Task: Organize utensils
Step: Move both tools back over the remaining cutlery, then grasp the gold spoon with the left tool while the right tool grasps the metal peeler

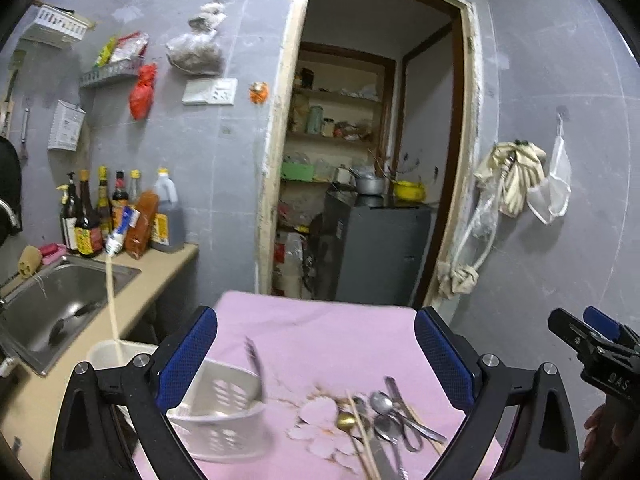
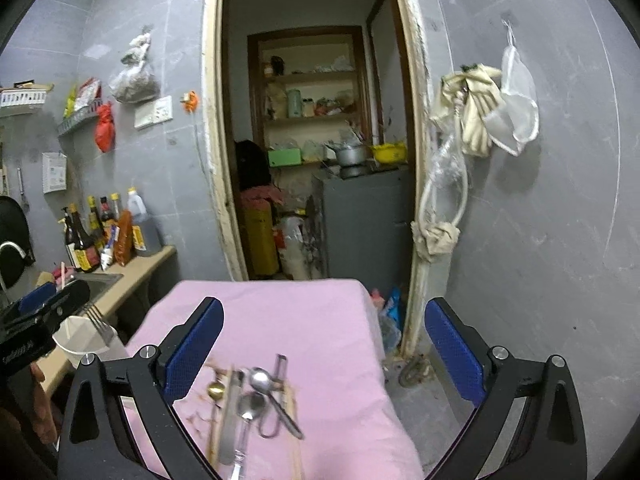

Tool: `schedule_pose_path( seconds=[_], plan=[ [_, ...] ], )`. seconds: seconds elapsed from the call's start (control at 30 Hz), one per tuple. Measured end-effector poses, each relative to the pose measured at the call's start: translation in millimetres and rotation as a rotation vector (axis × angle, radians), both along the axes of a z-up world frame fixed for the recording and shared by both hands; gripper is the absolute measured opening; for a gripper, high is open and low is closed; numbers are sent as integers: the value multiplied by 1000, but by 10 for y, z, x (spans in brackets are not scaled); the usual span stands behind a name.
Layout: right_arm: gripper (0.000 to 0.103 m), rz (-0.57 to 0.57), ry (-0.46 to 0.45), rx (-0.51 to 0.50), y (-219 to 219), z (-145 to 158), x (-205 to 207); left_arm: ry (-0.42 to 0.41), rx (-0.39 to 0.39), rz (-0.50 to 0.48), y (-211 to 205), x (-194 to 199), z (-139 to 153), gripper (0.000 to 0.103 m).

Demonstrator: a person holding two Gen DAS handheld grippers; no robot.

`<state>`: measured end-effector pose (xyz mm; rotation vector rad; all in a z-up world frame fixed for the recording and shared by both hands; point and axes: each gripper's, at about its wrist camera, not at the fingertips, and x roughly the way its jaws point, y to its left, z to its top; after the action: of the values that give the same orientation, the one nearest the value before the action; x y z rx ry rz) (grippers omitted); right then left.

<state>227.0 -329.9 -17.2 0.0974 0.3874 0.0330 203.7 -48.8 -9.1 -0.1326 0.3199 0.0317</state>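
Both grippers angled slightly down over pink surface [image 1: 320, 332]. Left gripper [image 1: 316, 356] and right gripper [image 2: 324, 344]: fingers wide apart, empty, above utensil pile [image 2: 252, 404].

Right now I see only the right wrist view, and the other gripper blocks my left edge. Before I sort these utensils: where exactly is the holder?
Observer: The white basket sits at the left edge of the pink cloth. It is left of the utensil pile and apart from it.
Operator: Is the left gripper carrying anything?
Observer: No. The left gripper is open, with nothing between its pads.
Operator: Any utensils outside my view?
Observer: Yes, a dark utensil lies in the sink. I cannot tell what kind it is.
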Motion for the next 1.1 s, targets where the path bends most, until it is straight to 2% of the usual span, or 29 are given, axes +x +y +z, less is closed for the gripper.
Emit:
schedule_pose_path(
  seconds=[0.33,0.63,0.7,0.8,0.87,1.0,1.1],
  plan=[
    [99,26,110,36,-383,-524,321,174,23,-88,-445,207,-520,100],
    [98,152,221,83,-355,-1215,807,316,-14,-92,-498,523,-1034,99],
    [94,188,259,96,-316,-1380,914,346,-17,-86,-494,612,-1151,93],
    [80,248,308,98,-203,-1587,1080,393,-15,-82,-480,742,-1285,83],
    [66,291,339,101,-123,-1706,1195,426,-18,-82,-471,824,-1375,77],
    [60,373,387,100,50,-1880,1402,486,-27,-86,-438,982,-1556,60],
    [58,425,418,94,191,-1956,1543,522,-38,-80,-408,1076,-1667,53]
  ],
)
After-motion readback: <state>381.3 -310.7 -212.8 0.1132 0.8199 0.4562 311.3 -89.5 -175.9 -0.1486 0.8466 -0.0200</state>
